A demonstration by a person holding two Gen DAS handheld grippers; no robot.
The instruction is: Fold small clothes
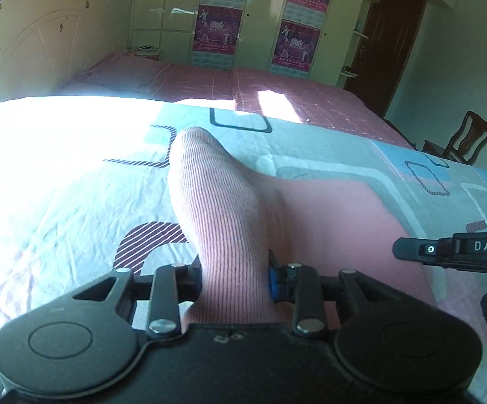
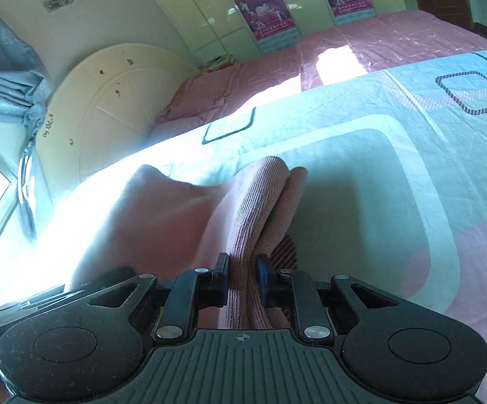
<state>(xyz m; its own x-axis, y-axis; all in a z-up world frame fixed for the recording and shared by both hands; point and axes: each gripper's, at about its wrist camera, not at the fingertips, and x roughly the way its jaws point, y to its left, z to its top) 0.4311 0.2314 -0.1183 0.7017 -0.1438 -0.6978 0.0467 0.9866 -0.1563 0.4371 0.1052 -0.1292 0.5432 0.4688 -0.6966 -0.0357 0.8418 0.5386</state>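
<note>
A small pink garment with a ribbed hem lies partly raised over the patterned bedsheet [image 1: 58,175]. My left gripper [image 1: 235,277] is shut on a ribbed band of the pink garment [image 1: 216,202], which stands up in a fold ahead of the jaws. The smooth pink body [image 1: 344,222] spreads to the right. My right gripper [image 2: 243,279] is shut on another ribbed edge of the pink garment [image 2: 263,202], bunched in layers between its pads. The right gripper's finger [image 1: 445,250] shows at the right edge of the left wrist view.
The bedsheet [image 2: 395,175] has blue, white and pink blocks with striped squares. A pink quilt [image 1: 277,91] covers the bed behind. A cream headboard [image 1: 41,43], wardrobe doors with posters [image 1: 216,27], a wooden chair [image 1: 462,141] and a grey curtain [image 2: 4,77] surround it.
</note>
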